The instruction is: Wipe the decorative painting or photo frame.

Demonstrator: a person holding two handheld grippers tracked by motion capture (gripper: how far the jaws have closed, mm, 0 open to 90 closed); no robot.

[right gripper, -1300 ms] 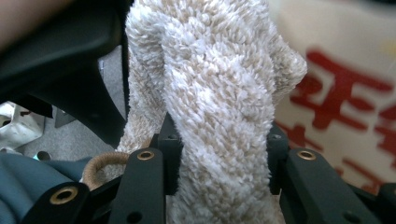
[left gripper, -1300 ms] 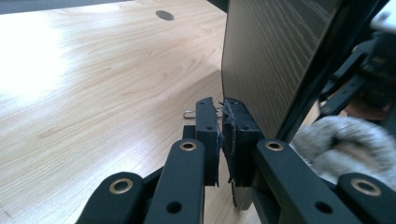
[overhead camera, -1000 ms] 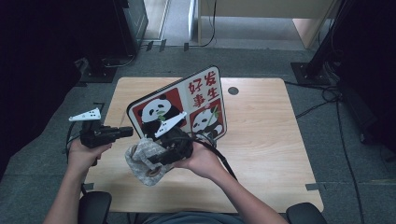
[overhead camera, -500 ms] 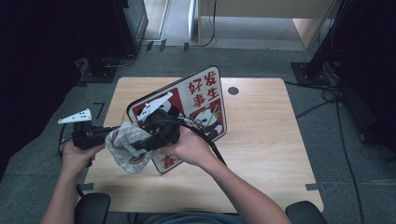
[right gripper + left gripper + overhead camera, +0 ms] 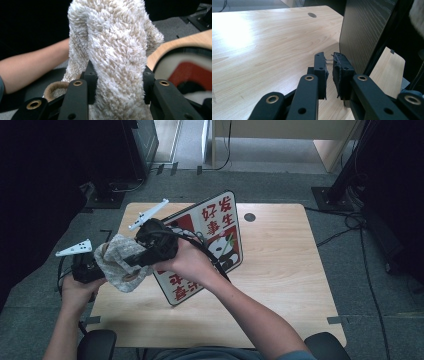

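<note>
Desk (image 5: 280, 270), light wood, round cable hole at its far side. On it stands a panda sign board (image 5: 215, 232), propped on edge and tilted, printed face with red characters toward the camera; its dark wood-grain back (image 5: 364, 32) looms right beside the left tongs. Board looks stiff, flat and thin, probably light but awkward: best taken by an edge or corner, and likely to tip if bumped.

Fluffy cloth (image 5: 120, 262), beige-white pile with a hemmed rim, hangs off the near-left corner of the board, above the desk's left edge, between the two hands. Soft, light, limp, not fragile; the pile compresses, so a deep bite on a bunched fold holds better than a nip at the hem. It will sag and drape wherever it is not gripped.

Right tongs (image 5: 116, 87) pinch the cloth (image 5: 112, 50) in a thick fold, which fills the gap between the pads and rises ahead of them. Right forearm reaches diagonally across the desk from the bottom right, with the hand (image 5: 187, 262) wrapped around the gripper body and the tongs pointing left.

Left tongs (image 5: 329, 72) are pressed nearly together with nothing but a stray thread between the pads, held low over the desk. Left hand (image 5: 80, 285) sits at the desk's left edge, just beside the cloth.
</note>
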